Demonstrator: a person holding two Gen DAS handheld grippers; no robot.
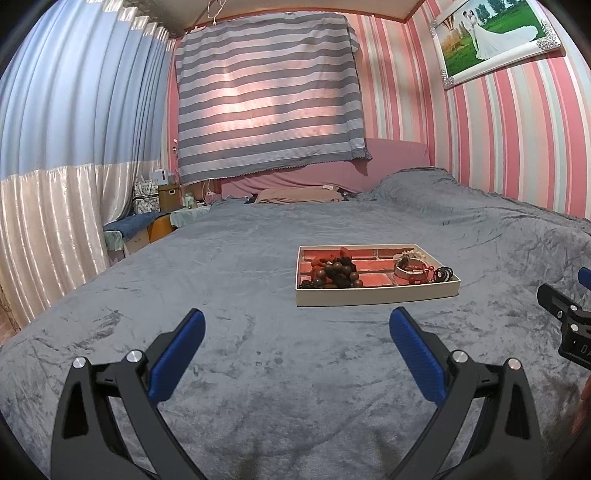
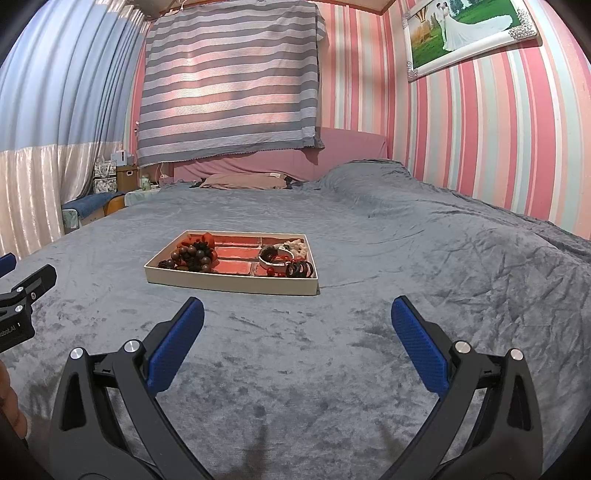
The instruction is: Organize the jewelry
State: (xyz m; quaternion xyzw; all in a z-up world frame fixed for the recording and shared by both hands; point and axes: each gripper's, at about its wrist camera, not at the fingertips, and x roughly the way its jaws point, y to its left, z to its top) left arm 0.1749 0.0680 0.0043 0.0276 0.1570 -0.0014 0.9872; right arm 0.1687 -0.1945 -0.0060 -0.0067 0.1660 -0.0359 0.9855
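Grey bedspread (image 2: pixel 369 350) holds a jewelry tray (image 2: pixel 229 284); both hand-held grippers gape.

Grey velvet bedspread (image 1: pixel 258 258) underfoot; striped grey-white cloth (image 1: pixel 267 96) hung over pink headboard (image 2: pixel 354 146), framed wedding photo (image 2: pixel 469 31) on striped wall, blue-and-cream curtains (image 1: pixel 74 147) leftward.

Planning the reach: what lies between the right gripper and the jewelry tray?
Only grey blanket between the open right gripper and the tray, per the right wrist view.

Bare blanket (image 2: pixel 295 332) lies between gripper (image 2: pixel 297 317) and tray (image 2: pixel 229 282).
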